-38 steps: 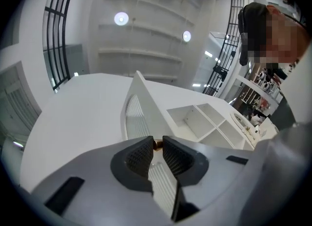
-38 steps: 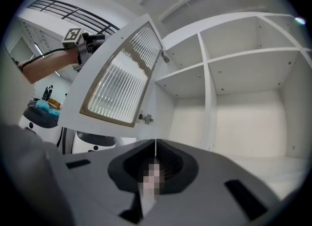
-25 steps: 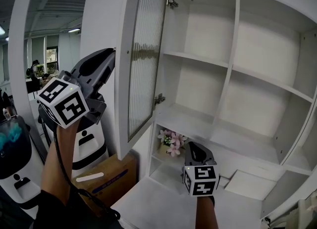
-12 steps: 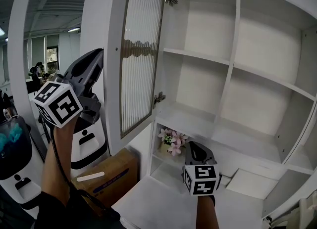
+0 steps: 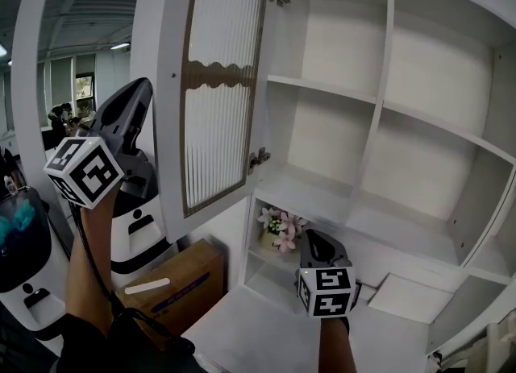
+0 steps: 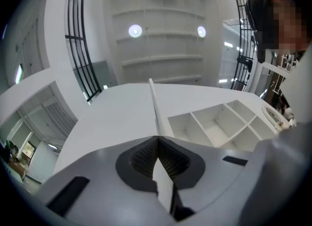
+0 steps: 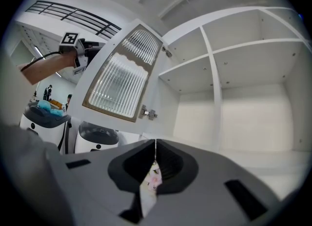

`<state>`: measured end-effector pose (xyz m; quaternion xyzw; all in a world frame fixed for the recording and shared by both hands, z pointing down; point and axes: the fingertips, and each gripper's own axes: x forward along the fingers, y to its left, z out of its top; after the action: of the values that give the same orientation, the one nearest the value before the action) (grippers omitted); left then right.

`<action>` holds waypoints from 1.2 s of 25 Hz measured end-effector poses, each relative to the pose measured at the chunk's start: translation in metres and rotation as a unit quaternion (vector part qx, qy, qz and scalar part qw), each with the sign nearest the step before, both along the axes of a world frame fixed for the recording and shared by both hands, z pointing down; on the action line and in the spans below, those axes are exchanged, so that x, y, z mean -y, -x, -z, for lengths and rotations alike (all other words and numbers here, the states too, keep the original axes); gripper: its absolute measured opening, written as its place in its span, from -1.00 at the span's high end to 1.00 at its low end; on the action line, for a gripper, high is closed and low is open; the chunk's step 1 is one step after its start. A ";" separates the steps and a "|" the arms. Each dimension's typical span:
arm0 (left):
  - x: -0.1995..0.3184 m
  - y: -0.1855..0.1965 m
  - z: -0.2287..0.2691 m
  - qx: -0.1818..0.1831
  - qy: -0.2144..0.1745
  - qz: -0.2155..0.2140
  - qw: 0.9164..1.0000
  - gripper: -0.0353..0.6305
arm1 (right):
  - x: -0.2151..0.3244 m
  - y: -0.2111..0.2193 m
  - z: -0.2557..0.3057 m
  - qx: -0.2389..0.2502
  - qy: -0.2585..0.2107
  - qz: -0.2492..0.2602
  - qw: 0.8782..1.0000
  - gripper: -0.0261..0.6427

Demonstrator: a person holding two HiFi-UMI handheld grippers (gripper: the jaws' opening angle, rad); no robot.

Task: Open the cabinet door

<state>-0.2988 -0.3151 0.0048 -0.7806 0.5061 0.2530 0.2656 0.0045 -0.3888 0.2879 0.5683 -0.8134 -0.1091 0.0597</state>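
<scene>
The cabinet door [image 5: 214, 81], white-framed with ribbed glass, stands swung open to the left of the white cabinet [image 5: 379, 105]. My left gripper [image 5: 139, 83] is raised just left of the door's free edge and points upward. Its jaws have just been closing and now stand shut with nothing between them [image 6: 157, 137]. Whether its tip touches the door I cannot tell. My right gripper [image 5: 316, 236] hangs low in front of the bottom shelf, level, and is shut and empty [image 7: 155, 144]. From the right gripper view, the door [image 7: 122, 78] and the left gripper [image 7: 85, 49] are up to the left.
Pink flowers [image 5: 278, 226] sit in the low compartment just beyond the right gripper. A cardboard box [image 5: 173, 283] and white machines [image 5: 141, 226] stand on the floor under the open door. Two hinges [image 5: 260, 158] hold the door to the cabinet's side wall.
The door has swung further open to the left. The left gripper has moved left along with its free edge. The right gripper has stayed still.
</scene>
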 end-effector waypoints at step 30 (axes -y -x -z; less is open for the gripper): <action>-0.006 -0.217 -0.006 0.083 -0.002 -0.078 0.993 0.87 | -0.055 -0.143 0.022 0.026 -0.029 -0.123 0.992 0.86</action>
<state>-0.0814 -0.3093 0.0112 -0.8356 0.4189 0.2083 0.2880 0.1475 -0.3341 0.2659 0.6682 -0.7350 -0.1093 0.0352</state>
